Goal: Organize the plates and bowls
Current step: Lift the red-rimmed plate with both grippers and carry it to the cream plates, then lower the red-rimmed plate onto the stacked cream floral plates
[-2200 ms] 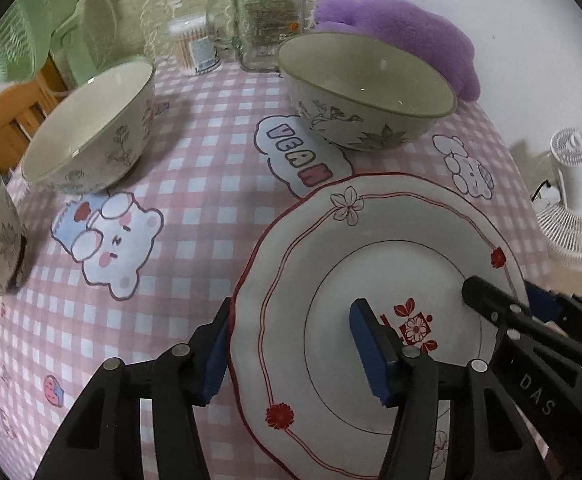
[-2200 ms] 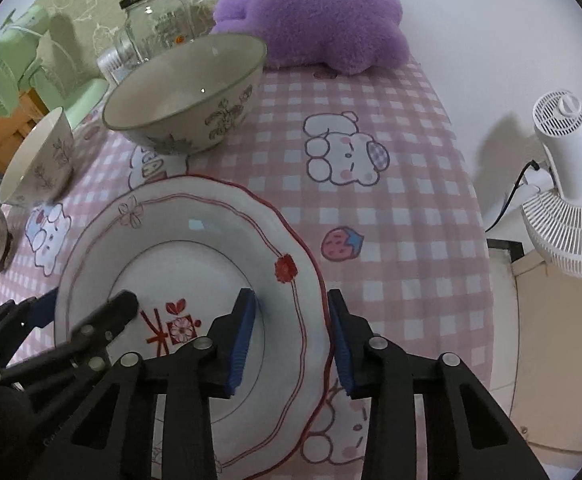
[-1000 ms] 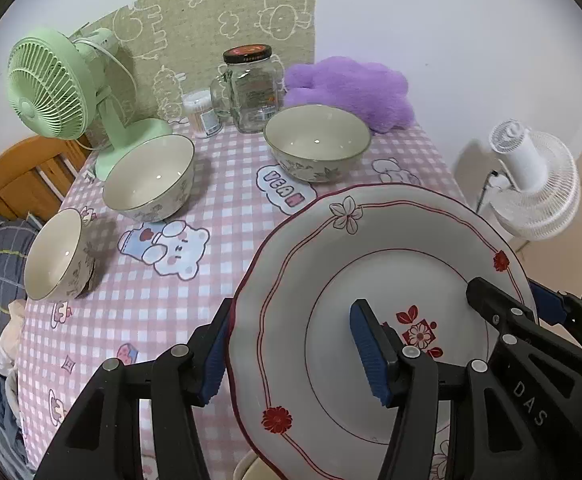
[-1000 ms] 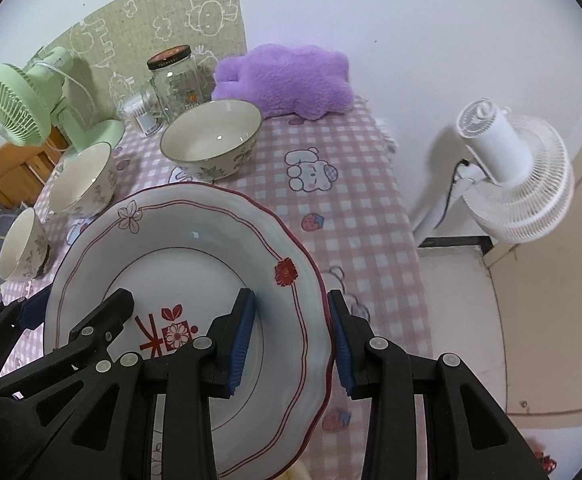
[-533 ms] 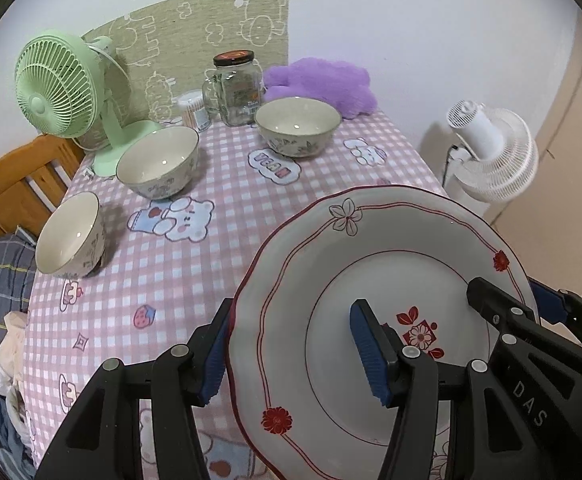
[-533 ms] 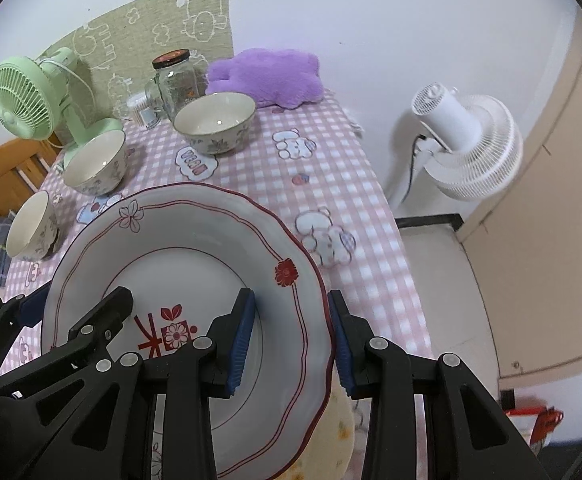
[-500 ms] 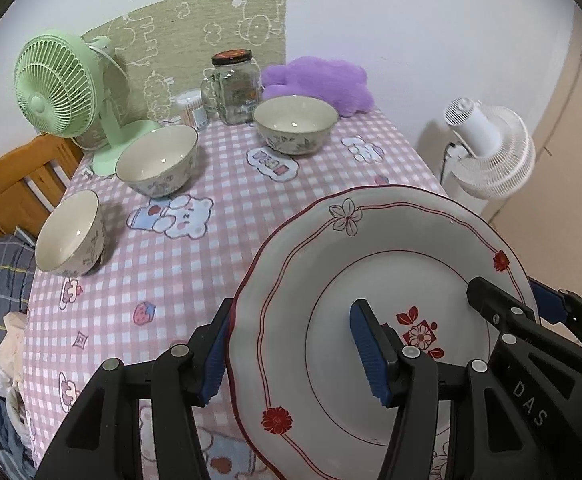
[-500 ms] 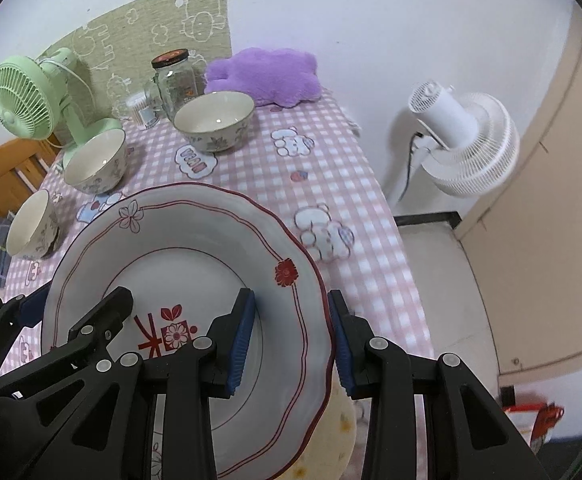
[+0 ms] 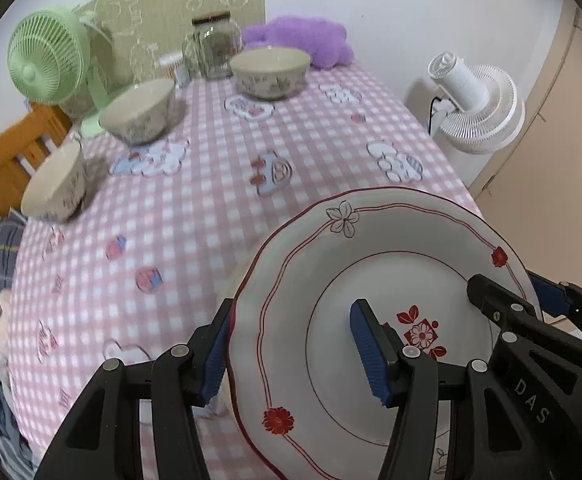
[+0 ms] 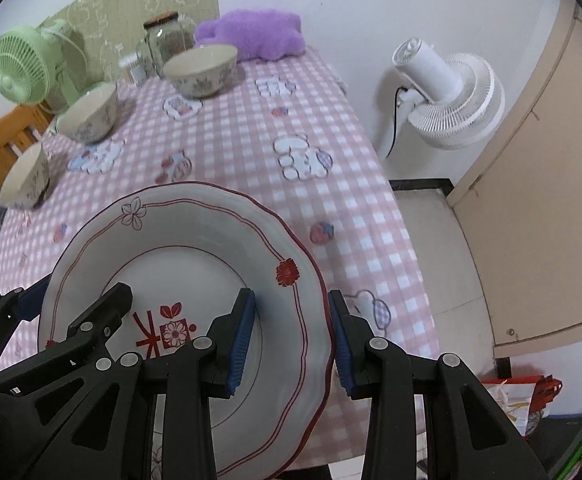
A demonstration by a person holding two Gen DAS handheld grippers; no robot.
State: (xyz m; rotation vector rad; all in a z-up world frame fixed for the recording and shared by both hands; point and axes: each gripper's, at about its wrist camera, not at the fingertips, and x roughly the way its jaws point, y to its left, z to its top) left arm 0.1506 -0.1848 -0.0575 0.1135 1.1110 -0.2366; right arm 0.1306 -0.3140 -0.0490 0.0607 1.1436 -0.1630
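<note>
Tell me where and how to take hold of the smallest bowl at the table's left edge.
Grip the smallest bowl by its rim, coming from above with one finger inside and one outside. It stands upright with its mouth open upward and nothing inside, and its flared wall looks too wide to span. Both grippers are occupied: the left gripper and right gripper hold the plate.

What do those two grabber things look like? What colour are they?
Both look alike. The left gripper and right gripper are black plastic frames with cut-out, strut-like fingers dotted with round silver rivets. Each finger ends in a ribbed blue pad. White letters "DAS" mark the right gripper's side.
</note>
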